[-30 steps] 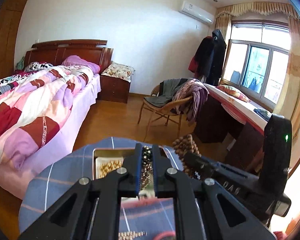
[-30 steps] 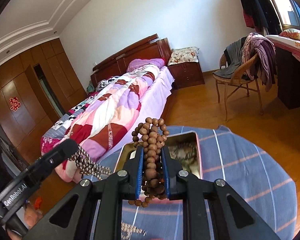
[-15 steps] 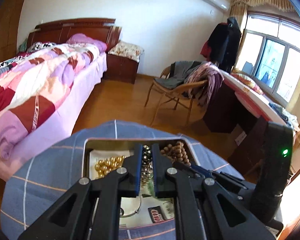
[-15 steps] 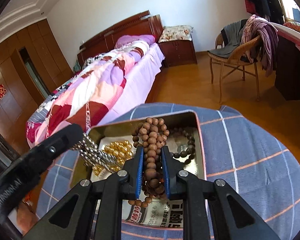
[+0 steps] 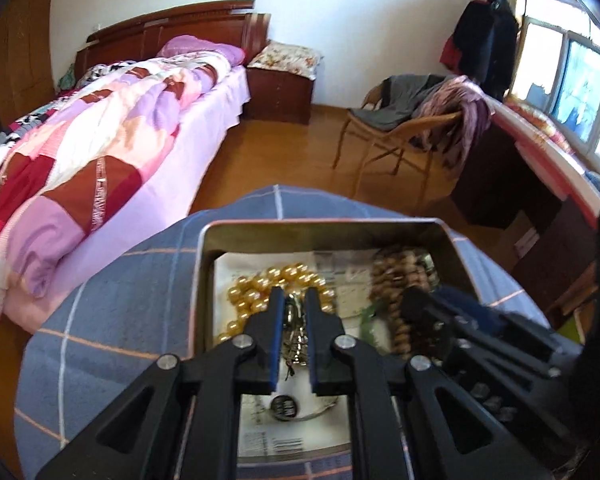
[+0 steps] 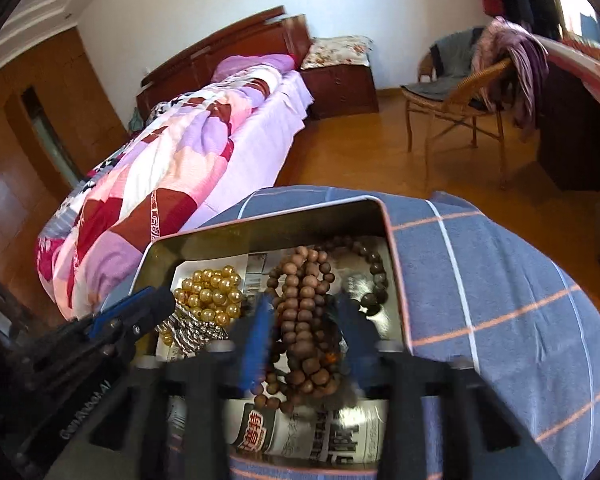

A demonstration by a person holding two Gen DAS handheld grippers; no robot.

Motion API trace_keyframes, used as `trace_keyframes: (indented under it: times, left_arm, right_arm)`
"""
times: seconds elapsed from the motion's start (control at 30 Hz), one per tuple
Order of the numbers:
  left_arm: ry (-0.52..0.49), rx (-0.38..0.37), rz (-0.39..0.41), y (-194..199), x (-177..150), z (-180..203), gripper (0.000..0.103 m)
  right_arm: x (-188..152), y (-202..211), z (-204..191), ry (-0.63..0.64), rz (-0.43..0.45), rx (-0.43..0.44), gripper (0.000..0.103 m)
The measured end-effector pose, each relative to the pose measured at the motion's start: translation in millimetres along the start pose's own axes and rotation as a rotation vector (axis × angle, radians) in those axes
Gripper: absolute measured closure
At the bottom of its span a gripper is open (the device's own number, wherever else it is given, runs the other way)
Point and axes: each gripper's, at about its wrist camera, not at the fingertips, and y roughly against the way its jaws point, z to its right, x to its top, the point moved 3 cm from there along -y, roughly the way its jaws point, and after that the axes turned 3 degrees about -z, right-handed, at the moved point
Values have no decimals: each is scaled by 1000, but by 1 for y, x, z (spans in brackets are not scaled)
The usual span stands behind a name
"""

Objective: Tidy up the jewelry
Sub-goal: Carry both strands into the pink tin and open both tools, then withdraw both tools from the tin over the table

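The right gripper [image 6: 304,320] hangs over the metal tin [image 6: 260,228], its jaws just opening and now standing wide of the brown wooden bead string [image 6: 304,300], which lies heaped in the tin's right half. To its left, the left gripper [image 5: 294,308] has jaws just parting slightly, with a silver chain [image 5: 294,336] still between them; whether the pads press it is unclear. Gold pearls [image 5: 276,284] lie just beyond. The tin sits on a blue checked cloth [image 6: 500,280].
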Motion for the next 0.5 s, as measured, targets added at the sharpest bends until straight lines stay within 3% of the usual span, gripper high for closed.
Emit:
trace_keyframes:
  times: [0.07, 0.13, 0.23, 0.5]
  left_arm:
    - [19, 39, 1, 6, -2, -4, 46]
    - [54, 53, 17, 12, -1, -14, 25]
    - [76, 34, 36, 27, -4, -17, 24]
    - [13, 135, 61, 62, -32, -15, 12]
  right_arm:
    - [1, 11, 6, -43, 22, 38, 46]
    - [2, 23, 9, -61, 39, 36, 45]
    - [-2, 38, 8, -68, 51, 21, 45]
    - [-33, 81, -3, -54, 58, -56, 45]
